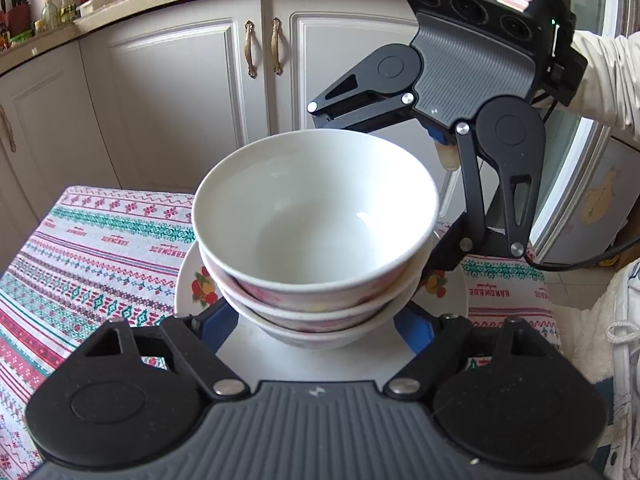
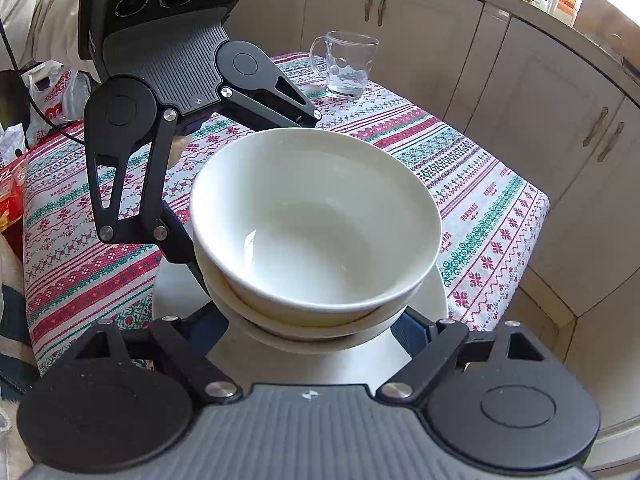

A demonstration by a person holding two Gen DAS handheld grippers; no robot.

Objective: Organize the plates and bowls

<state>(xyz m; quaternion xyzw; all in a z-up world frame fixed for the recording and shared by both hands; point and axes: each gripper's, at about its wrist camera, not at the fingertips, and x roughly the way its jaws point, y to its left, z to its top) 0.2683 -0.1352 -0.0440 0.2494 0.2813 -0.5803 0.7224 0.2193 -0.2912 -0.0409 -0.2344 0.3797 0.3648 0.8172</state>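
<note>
On the patterned tablecloth (image 2: 460,168), stacked bowls (image 2: 316,224) before white cabinets (image 1: 180,92).

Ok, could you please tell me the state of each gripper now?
Left gripper: open, straddling the bowls.
Right gripper: open, straddling the bowls too.

You get bright daylight, blown out at the right wrist view's upper right corner; glare glints inside the top bowl (image 2: 316,224); edges curve strongly.

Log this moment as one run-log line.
bowls: stacked on plate | left tongs: open, straddling stack | right tongs: open, opposite side | mug: apart
</note>
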